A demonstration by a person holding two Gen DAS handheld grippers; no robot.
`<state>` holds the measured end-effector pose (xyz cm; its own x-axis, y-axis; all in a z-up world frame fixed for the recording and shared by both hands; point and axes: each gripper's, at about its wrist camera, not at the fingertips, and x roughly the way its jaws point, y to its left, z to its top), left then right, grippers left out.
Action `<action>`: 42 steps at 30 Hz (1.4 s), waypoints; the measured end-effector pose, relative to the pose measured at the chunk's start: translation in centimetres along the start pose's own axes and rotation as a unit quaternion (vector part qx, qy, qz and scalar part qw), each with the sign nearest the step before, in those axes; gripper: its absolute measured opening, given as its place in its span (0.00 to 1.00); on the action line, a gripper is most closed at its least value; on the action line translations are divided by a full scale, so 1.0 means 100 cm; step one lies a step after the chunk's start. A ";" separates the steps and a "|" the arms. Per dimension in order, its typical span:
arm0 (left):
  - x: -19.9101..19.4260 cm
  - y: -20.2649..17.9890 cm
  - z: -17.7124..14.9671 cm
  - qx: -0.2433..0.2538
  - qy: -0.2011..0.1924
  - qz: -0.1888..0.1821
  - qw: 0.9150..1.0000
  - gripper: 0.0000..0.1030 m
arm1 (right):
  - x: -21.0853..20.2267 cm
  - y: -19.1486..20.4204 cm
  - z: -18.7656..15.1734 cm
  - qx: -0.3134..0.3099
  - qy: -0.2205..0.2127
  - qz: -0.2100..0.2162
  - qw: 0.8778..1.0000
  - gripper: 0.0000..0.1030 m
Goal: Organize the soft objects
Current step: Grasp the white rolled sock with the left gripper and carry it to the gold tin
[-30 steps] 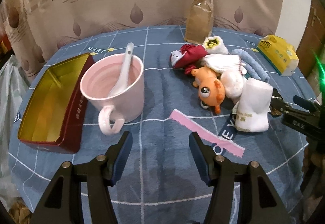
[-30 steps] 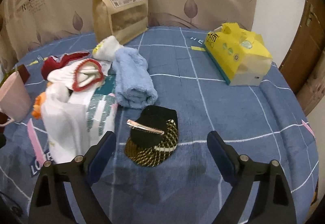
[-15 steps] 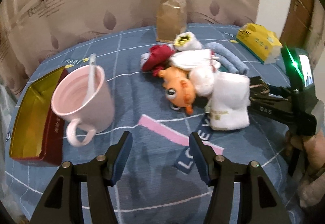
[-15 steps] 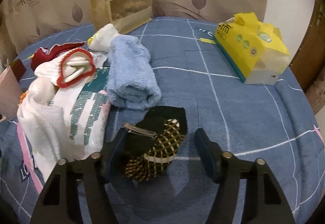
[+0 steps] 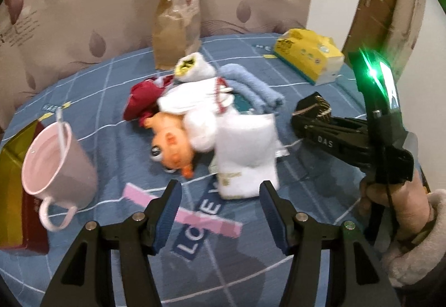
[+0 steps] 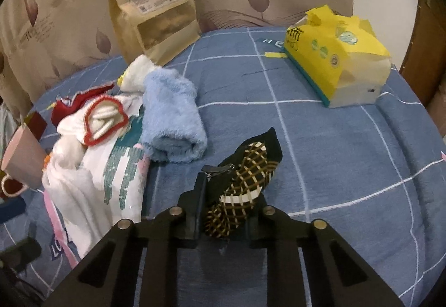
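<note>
the near part of the black checked sock point(image 6: 245, 181) is hidden between the fingers of the right gripper point(image 6: 225, 219), whose jaws have just been closing on it. the red tin point(image 5: 16, 195) is cut off by the left edge of the left wrist view, and the pink mug point(image 6: 19, 162) by the left edge of the right wrist view. the orange plush toy point(image 5: 172, 145) is blurred and partly covered by white cloth. the print on the brown paper bag point(image 5: 178, 14) is too blurred to be read there.
</note>
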<state>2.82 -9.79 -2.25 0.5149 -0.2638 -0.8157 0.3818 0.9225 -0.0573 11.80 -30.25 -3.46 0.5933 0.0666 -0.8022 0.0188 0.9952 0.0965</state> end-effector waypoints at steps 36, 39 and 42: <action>0.051 -0.013 0.031 -0.039 0.035 -0.033 0.998 0.32 | -0.008 0.001 0.000 0.012 -0.015 0.025 0.999 0.18; 0.039 -0.017 0.030 -0.028 0.022 -0.032 0.999 0.32 | -0.009 0.001 -0.001 0.011 -0.015 0.025 1.000 0.18; 0.027 -0.018 0.029 -0.025 0.012 -0.037 0.999 0.32 | -0.009 0.001 -0.001 0.010 -0.015 0.024 1.000 0.18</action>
<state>5.73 -13.01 -2.66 0.4675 -0.3264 -0.8215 0.3800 0.9133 -0.1466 11.19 -30.21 -2.78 0.6179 0.1124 -0.7782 0.0055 0.9891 0.1472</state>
